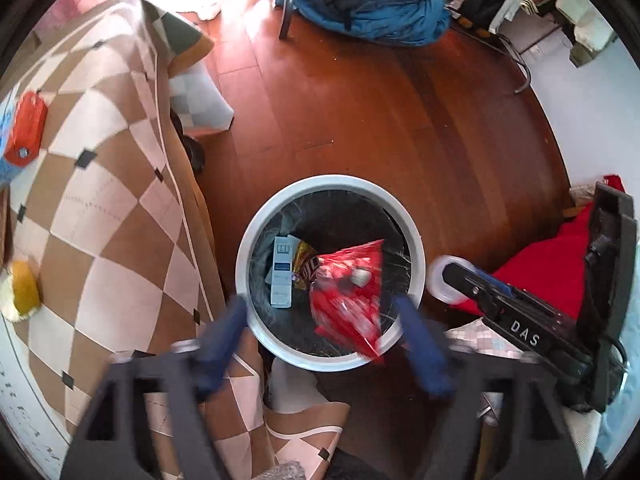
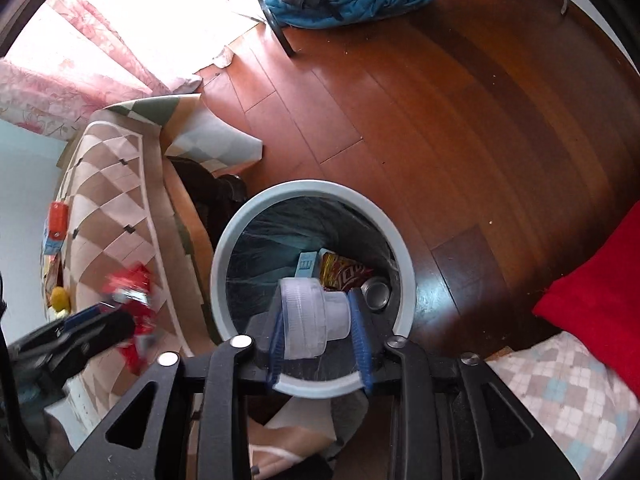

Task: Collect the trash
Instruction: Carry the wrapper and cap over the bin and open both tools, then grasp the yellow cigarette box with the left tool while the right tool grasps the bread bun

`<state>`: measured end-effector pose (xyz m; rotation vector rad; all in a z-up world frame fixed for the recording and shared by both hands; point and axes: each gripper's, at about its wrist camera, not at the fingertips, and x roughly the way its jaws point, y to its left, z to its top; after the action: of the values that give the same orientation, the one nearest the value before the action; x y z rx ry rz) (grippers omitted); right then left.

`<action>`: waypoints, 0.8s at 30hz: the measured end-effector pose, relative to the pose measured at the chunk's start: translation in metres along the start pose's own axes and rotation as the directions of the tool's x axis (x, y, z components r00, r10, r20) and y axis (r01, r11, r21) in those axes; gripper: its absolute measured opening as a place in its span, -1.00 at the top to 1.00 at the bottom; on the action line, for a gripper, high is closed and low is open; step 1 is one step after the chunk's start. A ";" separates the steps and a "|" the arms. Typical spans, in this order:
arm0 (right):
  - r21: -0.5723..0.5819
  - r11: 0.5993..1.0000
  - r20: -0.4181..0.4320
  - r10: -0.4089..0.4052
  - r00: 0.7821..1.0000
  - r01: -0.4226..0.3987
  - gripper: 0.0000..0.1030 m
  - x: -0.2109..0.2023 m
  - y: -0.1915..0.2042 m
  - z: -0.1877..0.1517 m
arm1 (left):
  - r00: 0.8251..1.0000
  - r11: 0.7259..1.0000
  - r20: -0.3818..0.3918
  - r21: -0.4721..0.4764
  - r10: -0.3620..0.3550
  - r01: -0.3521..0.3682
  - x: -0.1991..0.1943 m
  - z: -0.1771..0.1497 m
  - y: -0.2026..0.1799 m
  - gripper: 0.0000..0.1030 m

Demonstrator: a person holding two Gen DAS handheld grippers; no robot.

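A round bin with a pale rim [image 1: 416,240] [image 2: 224,240] stands on the wooden floor. In it lie a white-and-blue carton [image 1: 281,276] [image 2: 307,264], a yellow-red wrapper [image 2: 342,274] and a can [image 2: 376,292]. My left gripper [image 1: 324,340] is open above the bin; a blurred red snack bag [image 1: 348,292] is in the gap between its blue fingers, over the bin's mouth. In the right wrist view the same bag [image 2: 134,300] shows at the left gripper's tip. My right gripper [image 2: 320,328] is shut on a clear plastic cup [image 2: 308,316] [image 1: 440,276], held over the bin's near rim.
A table with a brown checked cloth [image 1: 100,200] stands left of the bin, bearing an orange pack [image 1: 26,128] and a yellow item [image 1: 24,288]. A red cushion [image 2: 592,292] lies right. A chair with blue clothing [image 1: 368,4] stands beyond.
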<state>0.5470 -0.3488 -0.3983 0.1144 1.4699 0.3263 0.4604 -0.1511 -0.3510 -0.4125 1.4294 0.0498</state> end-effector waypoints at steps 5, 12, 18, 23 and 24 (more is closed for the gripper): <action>0.027 0.999 0.014 -0.041 0.999 0.041 -0.57 -0.002 -0.010 -0.009 | 0.997 0.998 0.022 -0.001 0.071 -0.071 -0.005 -0.011 0.006 -0.83; -0.047 0.981 0.030 -0.189 0.982 0.190 -1.00 -0.024 0.001 -0.036 | 0.981 0.983 0.080 0.019 0.178 -0.180 -0.014 -0.026 0.009 -0.87; -0.087 0.971 0.070 -0.219 0.973 0.225 -1.00 -0.052 0.018 -0.054 | 0.969 0.975 0.125 0.037 0.214 -0.220 -0.029 -0.044 0.002 -0.94; -0.092 0.969 0.080 -0.223 0.972 0.230 -1.00 -0.069 0.023 -0.062 | 0.963 0.972 0.151 0.041 0.225 -0.233 -0.040 -0.048 -0.004 -0.94; -0.091 0.970 0.082 -0.218 0.973 0.225 -1.00 -0.073 0.024 -0.064 | 0.961 0.971 0.157 0.041 0.226 -0.235 -0.043 -0.049 -0.005 -0.94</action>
<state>0.4755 -0.3550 -0.3286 -0.1175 1.3773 0.2114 0.4086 -0.1614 -0.3127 -0.1869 1.3195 0.2228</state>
